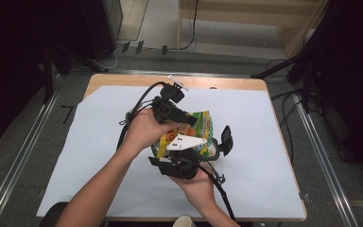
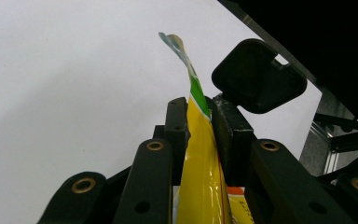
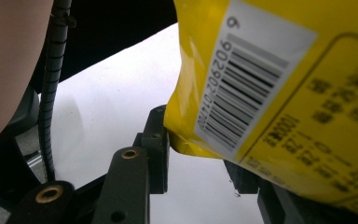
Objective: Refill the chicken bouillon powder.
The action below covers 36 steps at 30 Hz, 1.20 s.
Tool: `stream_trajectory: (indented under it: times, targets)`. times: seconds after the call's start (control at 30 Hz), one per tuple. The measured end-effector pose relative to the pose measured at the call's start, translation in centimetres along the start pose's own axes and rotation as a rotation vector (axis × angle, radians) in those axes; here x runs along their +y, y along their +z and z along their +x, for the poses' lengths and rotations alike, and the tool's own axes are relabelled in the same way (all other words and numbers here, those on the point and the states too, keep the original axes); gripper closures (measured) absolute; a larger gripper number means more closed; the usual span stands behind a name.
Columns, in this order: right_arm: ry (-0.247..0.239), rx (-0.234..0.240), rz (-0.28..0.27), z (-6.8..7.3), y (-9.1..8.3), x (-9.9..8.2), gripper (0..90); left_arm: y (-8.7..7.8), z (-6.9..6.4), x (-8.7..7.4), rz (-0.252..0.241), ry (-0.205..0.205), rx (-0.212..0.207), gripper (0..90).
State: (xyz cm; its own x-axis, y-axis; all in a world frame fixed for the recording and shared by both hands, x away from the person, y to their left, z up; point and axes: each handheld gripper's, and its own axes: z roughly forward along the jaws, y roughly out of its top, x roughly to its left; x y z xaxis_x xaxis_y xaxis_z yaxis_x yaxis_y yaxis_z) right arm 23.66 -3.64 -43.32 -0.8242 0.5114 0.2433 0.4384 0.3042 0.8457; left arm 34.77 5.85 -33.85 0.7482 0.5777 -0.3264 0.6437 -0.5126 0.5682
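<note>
The yellow snack bag (image 2: 200, 158) sits clamped in the left tool (image 2: 200, 126), apparently also the right tool (image 3: 196, 154).

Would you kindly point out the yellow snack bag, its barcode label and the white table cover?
yellow snack bag (image 2: 200, 158), left gripper view, clamped edge
barcode label (image 3: 247, 88), right gripper view, bars
white table cover (image 1: 246, 123), high view, bare right part

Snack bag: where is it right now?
High view: the snack bag is mid-table over the white sheet, pinched between left claw and right claw.

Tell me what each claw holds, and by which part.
Both hold the yellow snack bag: left claw clamps its flat sealed edge, right claw grips a corner beside the barcode.
</note>
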Motion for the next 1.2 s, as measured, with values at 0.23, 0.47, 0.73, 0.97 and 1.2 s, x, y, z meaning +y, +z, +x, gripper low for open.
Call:
stream_trajectory:
  times: [0.23,0.47,0.73,0.97,1.2]
  targets:
    - [0.007,0.011,-0.01,0.0,-0.1,0.1,65.7,-0.2,-0.3,0.0,-0.007,0.007,0.008,77.3]
    - [0.008,0.015,-0.018,0.1,-0.2,0.1,65.8,-0.5,-0.5,0.1,-0.016,0.015,0.014,77.3]
    - [0.006,0.019,-0.022,0.2,-0.2,0.1,66.1,-0.5,-0.7,0.1,-0.016,0.023,0.021,77.4]
    - [0.003,0.014,-0.022,0.3,-0.2,-0.1,67.3,-0.6,-1.1,0.1,-0.018,0.037,0.016,77.8]
    - [0.002,0.016,-0.031,0.4,-0.3,0.0,67.5,-0.7,-1.2,0.1,-0.027,0.039,0.017,77.7]
